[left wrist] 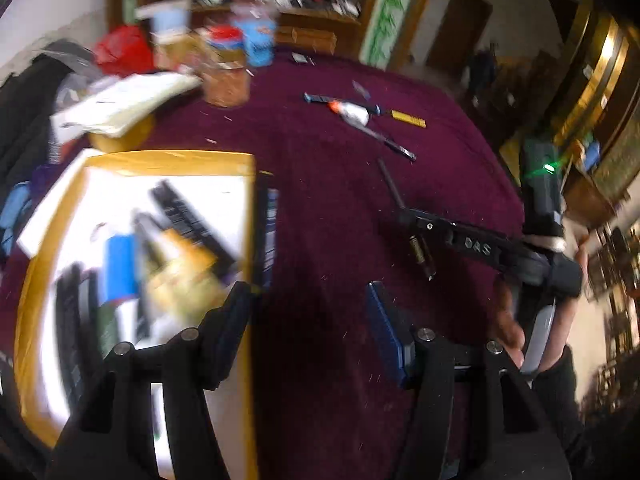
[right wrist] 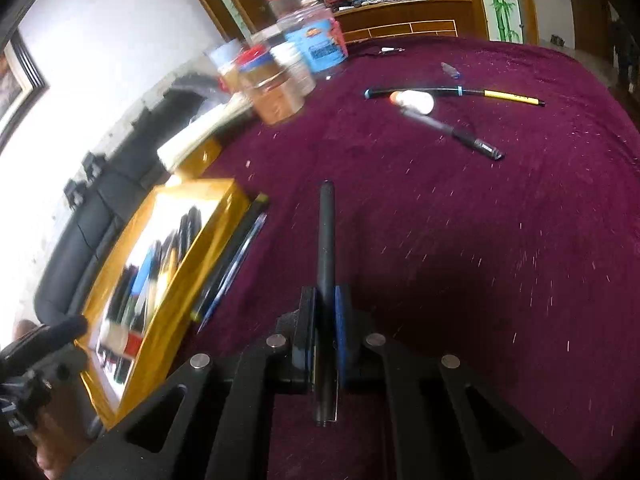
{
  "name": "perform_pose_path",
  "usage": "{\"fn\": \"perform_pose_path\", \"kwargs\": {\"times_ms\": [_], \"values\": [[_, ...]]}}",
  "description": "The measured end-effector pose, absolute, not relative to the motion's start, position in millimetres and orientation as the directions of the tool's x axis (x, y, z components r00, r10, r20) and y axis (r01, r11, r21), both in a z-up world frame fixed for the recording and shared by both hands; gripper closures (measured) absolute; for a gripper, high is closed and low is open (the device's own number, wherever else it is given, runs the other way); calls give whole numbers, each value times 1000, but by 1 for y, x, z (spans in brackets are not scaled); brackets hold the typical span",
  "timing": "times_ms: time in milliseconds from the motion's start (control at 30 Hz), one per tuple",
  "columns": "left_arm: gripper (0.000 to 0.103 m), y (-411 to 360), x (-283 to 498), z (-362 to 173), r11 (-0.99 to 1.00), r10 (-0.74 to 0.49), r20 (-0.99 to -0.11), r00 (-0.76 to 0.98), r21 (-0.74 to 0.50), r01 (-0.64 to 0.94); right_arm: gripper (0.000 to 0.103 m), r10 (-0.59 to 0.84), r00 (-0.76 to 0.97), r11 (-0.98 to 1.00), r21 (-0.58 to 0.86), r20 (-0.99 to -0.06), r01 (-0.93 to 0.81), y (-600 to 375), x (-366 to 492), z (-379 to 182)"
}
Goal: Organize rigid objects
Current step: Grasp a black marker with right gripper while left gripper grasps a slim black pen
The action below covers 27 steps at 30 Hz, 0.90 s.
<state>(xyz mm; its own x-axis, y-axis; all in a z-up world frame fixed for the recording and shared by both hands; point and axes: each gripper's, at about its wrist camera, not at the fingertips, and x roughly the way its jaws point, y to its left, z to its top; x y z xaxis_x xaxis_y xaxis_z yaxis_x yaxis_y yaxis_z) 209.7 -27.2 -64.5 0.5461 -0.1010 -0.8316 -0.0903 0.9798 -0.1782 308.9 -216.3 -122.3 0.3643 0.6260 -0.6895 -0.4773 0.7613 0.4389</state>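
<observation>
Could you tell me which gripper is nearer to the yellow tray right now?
Left. The left gripper hangs at the yellow tray, one finger over its right rim; the right gripper, clamping a black pen, is farther right over the cloth.

Both fisheye views bend straight lines hard near the rim, and the corners fall off to black. The left wrist view is smeared by motion: the yellow-rimmed tray [left wrist: 132, 159] to the left of the jaws and the jars [left wrist: 224, 68] far ahead are streaked and soft. The tray's white floor is blown out. In the right wrist view the white wall [right wrist: 80, 80] far left glares, while the black pen [right wrist: 326, 240] between the jaws is fairly sharp. A dark shadow pools on the maroon surface [right wrist: 500, 240] just ahead of the jaws.
</observation>
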Motion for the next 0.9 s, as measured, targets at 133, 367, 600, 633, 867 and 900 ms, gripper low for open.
{"fn": "perform_pose_path", "kwargs": {"times_ms": [133,367,600,633,867,900], "values": [[49,-34,268,-88,986,-106,-897,430,-150,-71,96,672,343,731,516,-656,-446,-227,310,-133],[55,-37,313,-126,995,45,-946,321,14,-99,96,674,360,732,515,-645,-446,-229,307,-132],[61,-45,317,-134,997,64,-956,285,47,-68,95,677,368,729,515,-637,-451,-229,304,-129],[64,-42,317,-135,997,35,-964,265,15,-77,95,678,369,728,514,-636,-454,-228,304,-129],[69,-28,322,-139,998,13,-964,266,-5,-66,95,675,373,732,510,-637,-452,-229,303,-129],[69,-28,321,-139,998,13,-964,266,-2,-57,95,674,374,733,510,-637,-450,-229,303,-129]]}}
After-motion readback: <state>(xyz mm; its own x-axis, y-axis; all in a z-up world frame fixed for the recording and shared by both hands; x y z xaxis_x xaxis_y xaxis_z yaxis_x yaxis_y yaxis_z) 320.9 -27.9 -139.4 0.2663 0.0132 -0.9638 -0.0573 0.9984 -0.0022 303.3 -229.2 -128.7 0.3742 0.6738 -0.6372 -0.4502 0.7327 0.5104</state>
